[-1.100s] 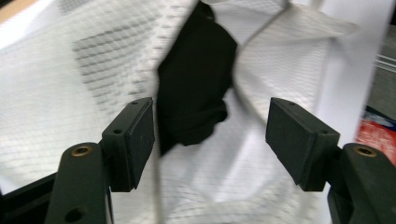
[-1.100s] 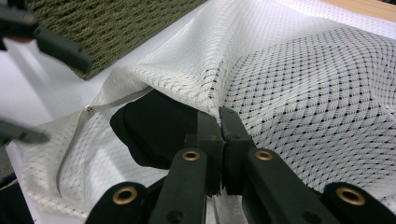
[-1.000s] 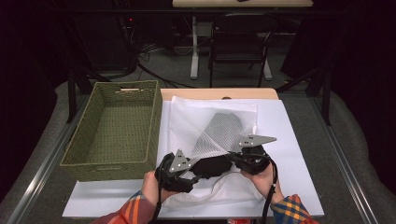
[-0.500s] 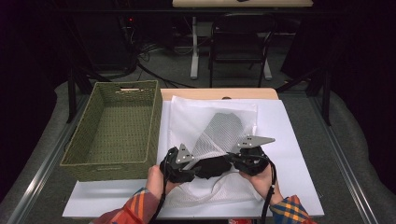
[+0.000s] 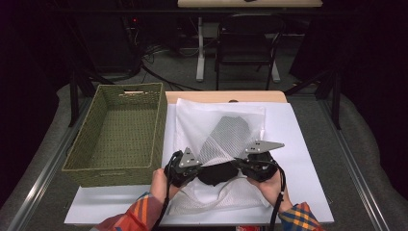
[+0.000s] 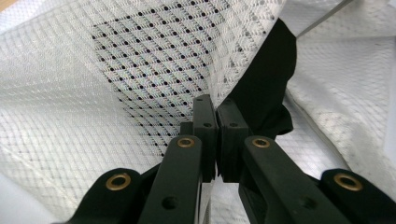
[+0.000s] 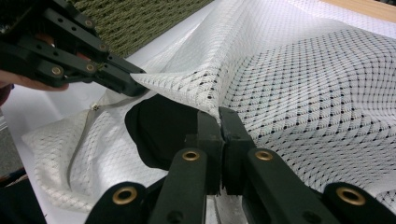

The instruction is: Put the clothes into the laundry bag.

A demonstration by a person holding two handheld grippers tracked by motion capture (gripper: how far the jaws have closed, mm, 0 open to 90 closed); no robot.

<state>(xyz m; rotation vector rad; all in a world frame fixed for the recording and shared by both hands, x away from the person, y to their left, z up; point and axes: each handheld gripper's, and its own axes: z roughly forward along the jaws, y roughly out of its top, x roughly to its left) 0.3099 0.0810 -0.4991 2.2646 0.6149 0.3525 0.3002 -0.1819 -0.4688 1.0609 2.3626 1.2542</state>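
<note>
A white mesh bag (image 5: 226,137) lies on a white sheet, with a black cloth (image 5: 216,174) at its open near end. My left gripper (image 5: 198,166) has just been closing and is now shut on the bag's upper mesh edge (image 6: 187,70), the black cloth (image 6: 266,84) just to its right. My right gripper (image 5: 239,164) is shut on the same edge further along. In the right gripper view its jaws (image 7: 219,116) pinch the mesh (image 7: 299,79) above the black cloth (image 7: 159,130), and the left gripper (image 7: 135,86) holds the edge opposite.
A green woven basket (image 5: 115,130) stands empty to the left of the bag, close beside the left hand. The white sheet (image 5: 298,144) covers the table's middle. Chairs and table legs stand on the floor behind.
The left gripper has moved in to the bag's edge and closed on the mesh. The edge now stretches raised between the two grippers. The right gripper has kept still.
</note>
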